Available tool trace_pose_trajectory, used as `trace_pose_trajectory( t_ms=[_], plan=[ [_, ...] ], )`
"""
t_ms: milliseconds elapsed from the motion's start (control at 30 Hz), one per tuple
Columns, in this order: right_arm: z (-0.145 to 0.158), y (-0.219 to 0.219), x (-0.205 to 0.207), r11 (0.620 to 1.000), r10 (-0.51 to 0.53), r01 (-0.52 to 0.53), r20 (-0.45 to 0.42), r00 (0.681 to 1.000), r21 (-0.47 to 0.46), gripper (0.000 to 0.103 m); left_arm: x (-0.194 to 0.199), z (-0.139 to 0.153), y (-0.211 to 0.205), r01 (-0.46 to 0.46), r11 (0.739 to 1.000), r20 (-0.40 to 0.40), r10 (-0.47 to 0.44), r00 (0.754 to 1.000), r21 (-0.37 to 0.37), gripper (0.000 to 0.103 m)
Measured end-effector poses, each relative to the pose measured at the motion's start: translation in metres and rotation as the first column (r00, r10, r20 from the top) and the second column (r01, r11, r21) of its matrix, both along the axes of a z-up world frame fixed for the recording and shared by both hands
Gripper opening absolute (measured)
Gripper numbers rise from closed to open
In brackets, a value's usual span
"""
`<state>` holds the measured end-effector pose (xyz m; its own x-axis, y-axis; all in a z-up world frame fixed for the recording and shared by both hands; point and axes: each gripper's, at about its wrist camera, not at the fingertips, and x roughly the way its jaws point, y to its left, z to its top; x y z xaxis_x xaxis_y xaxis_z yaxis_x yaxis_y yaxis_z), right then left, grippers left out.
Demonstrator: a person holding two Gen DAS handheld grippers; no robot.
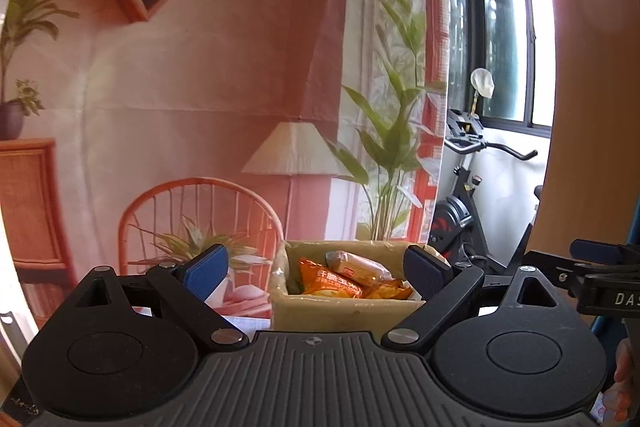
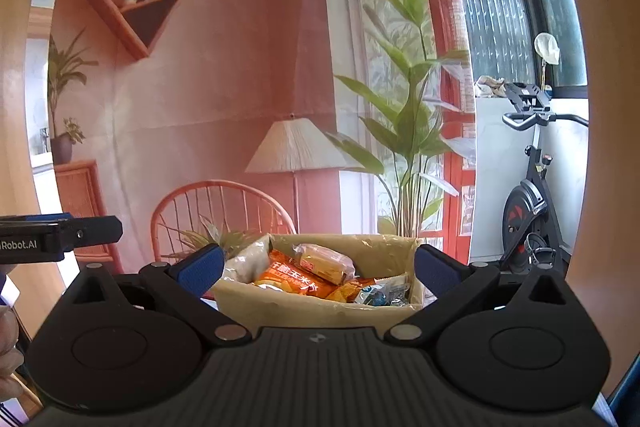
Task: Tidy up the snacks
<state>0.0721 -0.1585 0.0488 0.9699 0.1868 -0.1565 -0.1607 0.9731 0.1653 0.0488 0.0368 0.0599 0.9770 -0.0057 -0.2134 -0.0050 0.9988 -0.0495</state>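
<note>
Left wrist view: my left gripper (image 1: 316, 273) stands wide open, empty — the cardboard box (image 1: 344, 311) sits lower centre between its blue pads (image 1: 208, 273), holding an orange snack bag (image 1: 328, 281).

Right wrist view: my right gripper (image 2: 318, 269) is equally spread, gripping nothing — the box fills lower centre, a wrapped pastry (image 2: 326, 263) atop the orange bag.

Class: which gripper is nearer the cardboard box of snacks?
Neither clearly. The left gripper and right gripper both hang open, short of the cardboard box, side by side; the box looks much alike in both views.
</note>
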Motion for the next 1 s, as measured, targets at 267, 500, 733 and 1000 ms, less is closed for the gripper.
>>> trace_pose_trajectory(
  t_ms=[267, 500, 733, 1000],
  plan=[
    [0.004, 0.002, -0.025, 1.0, 0.005, -0.005, 0.02, 1.0, 0.001, 0.103, -0.02, 0.002, -0.009, 0.0, 1.0, 0.016, 0.0, 1.0, 0.018, 0.096],
    [0.002, 0.001, -0.026, 1.0, 0.001, -0.001, 0.017, 1.0, 0.011, 0.103, -0.016, -0.005, -0.006, -0.013, 1.0, 0.004, 0.013, 1.0, 0.002, 0.096],
    [0.002, 0.002, -0.027, 1.0, 0.002, -0.002, 0.016, 1.0, 0.0, 0.103, -0.016, -0.004, -0.005, -0.024, 1.0, -0.001, 0.024, 1.0, -0.002, 0.096],
    [0.003, -0.001, -0.034, 1.0, -0.005, 0.005, 0.024, 1.0, -0.001, 0.103, -0.026, 0.001, -0.012, -0.017, 1.0, 0.039, 0.016, 0.999, 0.023, 0.096]
  ],
)
